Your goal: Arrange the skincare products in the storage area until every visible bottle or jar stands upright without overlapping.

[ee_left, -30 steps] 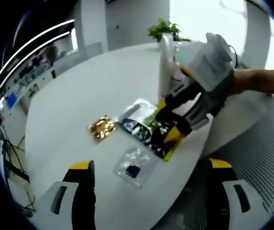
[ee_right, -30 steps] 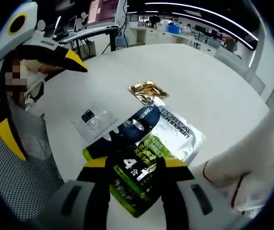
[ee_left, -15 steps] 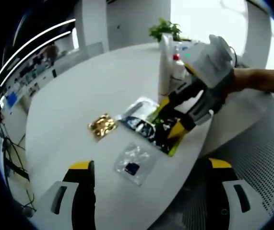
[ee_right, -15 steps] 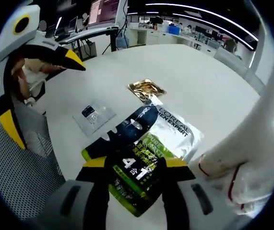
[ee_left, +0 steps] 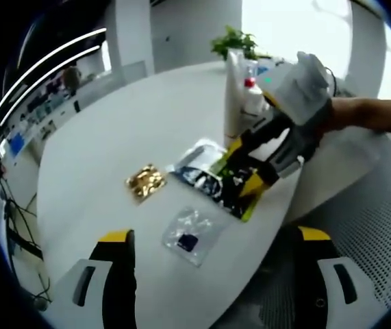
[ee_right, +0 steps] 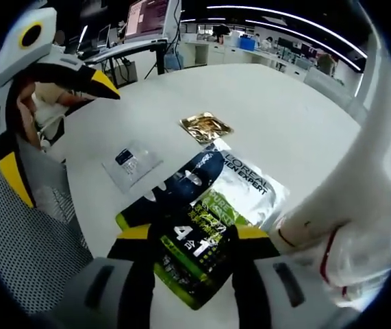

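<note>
- White round table carried every item; nothing shaped like a tray or bin for storage could be made out on it.
- Tall white bottle stood upright at about 1 o'clock in the left gripper view, with a smaller red-capped bottle just beside it. In the right gripper view the white bottle loomed at 3 o'clock, larger than half a second ago: that camera had edged toward it.
- Right gripper held the dark-and-green sachet clamped between its jaws at 6 o'clock of its own view. In the left gripper view the same gripper sat at 2 o'clock of centre with the sachet's near end raised off the table.
- Since a second ago that pack had shifted slightly toward the bottles; judged as a slow drag or lift under way, not yet a placement.
- Silver L'Oreal sachet lay flat, overlapped by the dark one.
- Left gripper hung wide apart, holding nothing, above the table's near edge.
- Clear packet lay at 6 o'clock of centre, apart from the rest.
- Gold sachet lay at 9 o'clock of centre, flat.
- Containers: both bottles capped, contents not visible.
</note>
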The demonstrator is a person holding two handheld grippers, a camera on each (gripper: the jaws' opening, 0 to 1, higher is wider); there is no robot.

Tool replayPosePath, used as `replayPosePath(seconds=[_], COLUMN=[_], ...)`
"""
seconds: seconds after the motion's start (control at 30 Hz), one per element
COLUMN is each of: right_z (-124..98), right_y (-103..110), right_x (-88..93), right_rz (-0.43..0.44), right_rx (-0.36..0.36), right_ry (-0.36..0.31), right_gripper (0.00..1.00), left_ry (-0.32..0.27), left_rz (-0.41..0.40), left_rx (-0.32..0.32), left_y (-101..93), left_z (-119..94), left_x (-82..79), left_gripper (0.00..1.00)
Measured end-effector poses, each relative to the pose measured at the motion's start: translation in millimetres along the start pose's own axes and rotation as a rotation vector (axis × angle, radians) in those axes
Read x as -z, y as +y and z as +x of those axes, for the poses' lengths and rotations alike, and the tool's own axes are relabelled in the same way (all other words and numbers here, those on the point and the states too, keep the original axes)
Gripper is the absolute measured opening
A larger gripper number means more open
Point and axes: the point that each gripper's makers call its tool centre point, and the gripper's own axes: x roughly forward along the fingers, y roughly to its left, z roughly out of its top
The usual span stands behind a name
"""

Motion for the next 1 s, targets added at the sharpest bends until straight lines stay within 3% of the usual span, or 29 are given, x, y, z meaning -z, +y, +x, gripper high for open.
replayPosePath(seconds=[0.47,1.0], right_z=[1,-1], right_y=[-1,-1], right_x=[-0.6,-3.0], right_rz=[0.005,0.009], right_rx=[0.002,0.023], right_ry=[0.009,0.015], right_gripper=[0.46,0.47], left_ry=[-0.017,-0.044], left_rz=[0.033,0.017], left_rx=[-0.013,-0.075], left_y=[-2.3,-2.9], left_z=[-6,-27], left_x=[-9.9,-3.6], left_gripper=[0.96,0.97])
